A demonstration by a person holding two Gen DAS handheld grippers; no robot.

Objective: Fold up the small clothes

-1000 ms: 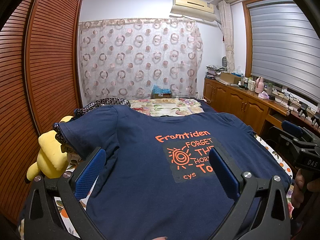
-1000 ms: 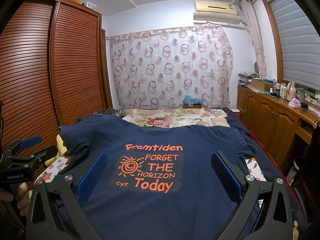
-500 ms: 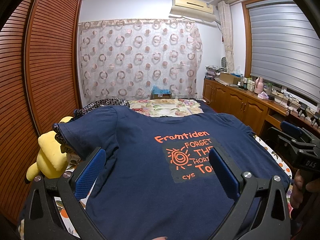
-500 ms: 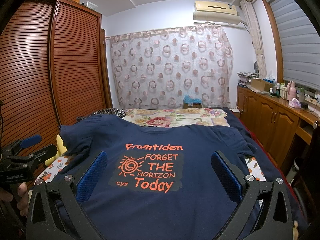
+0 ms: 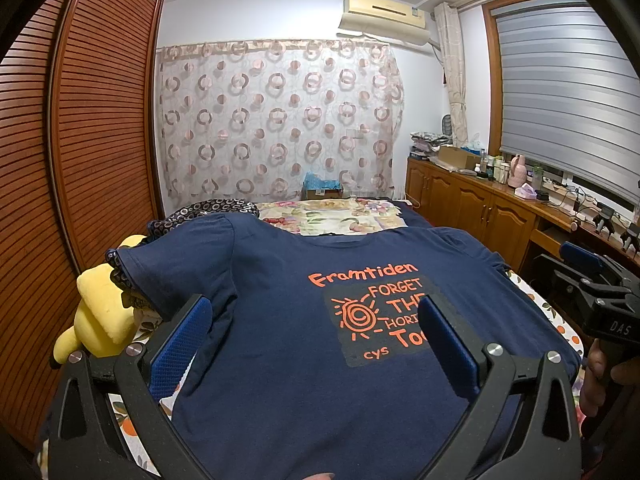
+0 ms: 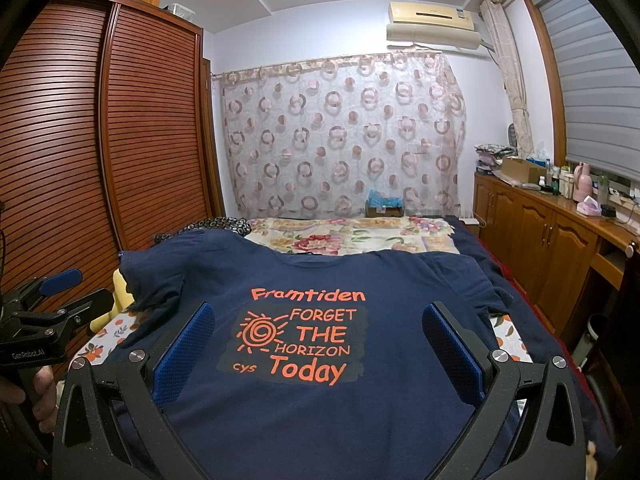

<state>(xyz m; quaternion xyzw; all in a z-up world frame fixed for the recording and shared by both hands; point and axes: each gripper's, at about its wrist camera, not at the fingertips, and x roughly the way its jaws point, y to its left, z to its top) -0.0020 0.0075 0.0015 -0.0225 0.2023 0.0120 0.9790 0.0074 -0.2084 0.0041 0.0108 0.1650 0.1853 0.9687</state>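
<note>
A navy T-shirt [image 5: 288,320] [image 6: 320,400] with orange lettering lies spread flat, front up, on the bed, collar pointing away. My left gripper [image 5: 312,336] hovers open above the shirt's lower left part, nothing between its blue pads. My right gripper [image 6: 316,344] stands open above the printed patch, also holding nothing. In the right wrist view the left gripper [image 6: 52,304] shows at the left edge, held by a hand. The right gripper [image 5: 592,280] appears at the right edge of the left wrist view.
A yellow plush toy [image 5: 100,316] lies by the shirt's left sleeve. A floral cover [image 6: 352,236] and a patterned dark cloth [image 5: 208,210] lie at the bed's far end. A slatted wardrobe [image 6: 80,160] runs along the left, wooden cabinets [image 6: 552,248] along the right.
</note>
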